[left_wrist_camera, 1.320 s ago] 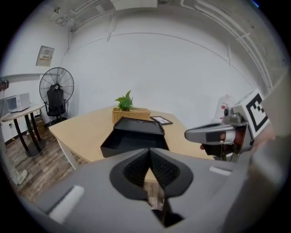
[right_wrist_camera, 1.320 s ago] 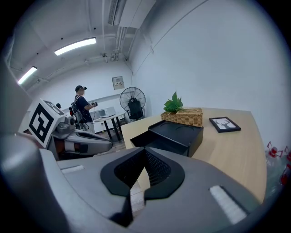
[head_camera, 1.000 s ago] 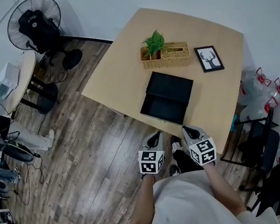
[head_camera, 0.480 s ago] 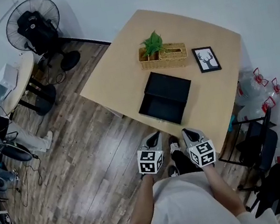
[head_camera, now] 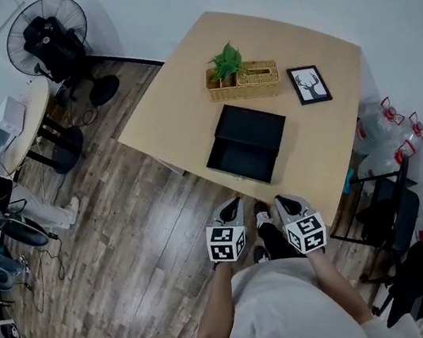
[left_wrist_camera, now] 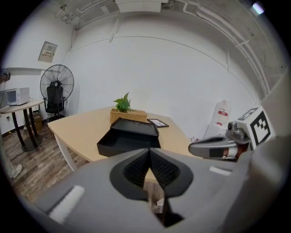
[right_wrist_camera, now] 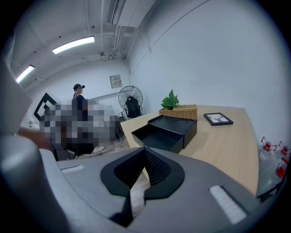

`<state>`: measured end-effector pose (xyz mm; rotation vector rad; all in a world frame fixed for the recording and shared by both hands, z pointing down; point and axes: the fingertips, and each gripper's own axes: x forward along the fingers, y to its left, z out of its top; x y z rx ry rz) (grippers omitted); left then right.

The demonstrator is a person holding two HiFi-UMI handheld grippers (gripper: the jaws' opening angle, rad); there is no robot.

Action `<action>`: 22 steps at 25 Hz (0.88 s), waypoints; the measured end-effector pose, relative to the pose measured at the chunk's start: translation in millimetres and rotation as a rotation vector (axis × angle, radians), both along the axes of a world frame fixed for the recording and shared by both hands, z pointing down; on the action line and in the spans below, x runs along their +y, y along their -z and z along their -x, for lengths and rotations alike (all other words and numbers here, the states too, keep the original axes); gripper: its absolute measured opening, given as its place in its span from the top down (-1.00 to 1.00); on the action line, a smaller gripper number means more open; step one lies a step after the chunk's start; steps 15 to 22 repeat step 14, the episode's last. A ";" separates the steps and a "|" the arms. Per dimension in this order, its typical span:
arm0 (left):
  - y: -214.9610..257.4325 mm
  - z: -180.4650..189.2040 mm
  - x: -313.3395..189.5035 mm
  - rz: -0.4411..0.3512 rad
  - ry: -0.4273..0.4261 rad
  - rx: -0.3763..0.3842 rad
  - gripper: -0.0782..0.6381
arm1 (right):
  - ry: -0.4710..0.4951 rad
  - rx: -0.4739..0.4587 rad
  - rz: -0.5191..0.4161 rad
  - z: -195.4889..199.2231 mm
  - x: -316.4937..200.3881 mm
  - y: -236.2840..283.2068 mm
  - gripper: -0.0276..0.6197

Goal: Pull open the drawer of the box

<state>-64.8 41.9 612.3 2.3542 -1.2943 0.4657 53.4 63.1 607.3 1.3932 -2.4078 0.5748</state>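
Observation:
A black box (head_camera: 251, 127) lies on the light wooden table (head_camera: 177, 106), and its drawer (head_camera: 241, 162) stands pulled out toward the table's near edge. The same box (left_wrist_camera: 134, 128) and open drawer (left_wrist_camera: 122, 144) show in the left gripper view, and the box (right_wrist_camera: 177, 124) with its drawer (right_wrist_camera: 157, 136) in the right gripper view. My left gripper (head_camera: 232, 207) and right gripper (head_camera: 285, 200) hang side by side off the table, short of the near edge, apart from the box. Each one's jaws are pressed together with nothing between them.
A wicker basket (head_camera: 257, 80) with a green plant (head_camera: 224, 63) and a framed deer picture (head_camera: 309, 84) stand behind the box. A floor fan (head_camera: 47, 41) and a small round table (head_camera: 30, 114) are at the left. A dark chair (head_camera: 392, 218) stands at the right. A person (right_wrist_camera: 78, 105) stands far off.
The box and table have drifted slightly up and left in the head view. Both grippers keep their places and stay shut.

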 end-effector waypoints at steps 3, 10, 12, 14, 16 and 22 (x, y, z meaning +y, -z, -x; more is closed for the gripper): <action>-2.7 -4.8 1.6 0.003 0.008 0.001 0.63 | 0.016 -0.009 -0.018 -0.9 4.8 1.3 0.91; -6.7 -6.6 10.7 0.009 0.010 -0.023 0.63 | 0.011 -0.022 -0.027 -4.8 15.1 0.8 0.91; -5.6 -5.1 12.0 0.008 0.014 -0.024 0.63 | 0.010 -0.024 -0.032 -4.3 15.7 2.6 0.91; -4.9 -3.9 13.5 0.007 0.017 -0.025 0.63 | 0.012 -0.025 -0.037 -3.3 16.2 4.2 0.91; -4.9 -3.9 13.5 0.007 0.017 -0.025 0.63 | 0.012 -0.025 -0.037 -3.3 16.2 4.2 0.91; -4.9 -3.9 13.5 0.007 0.017 -0.025 0.63 | 0.012 -0.025 -0.037 -3.3 16.2 4.2 0.91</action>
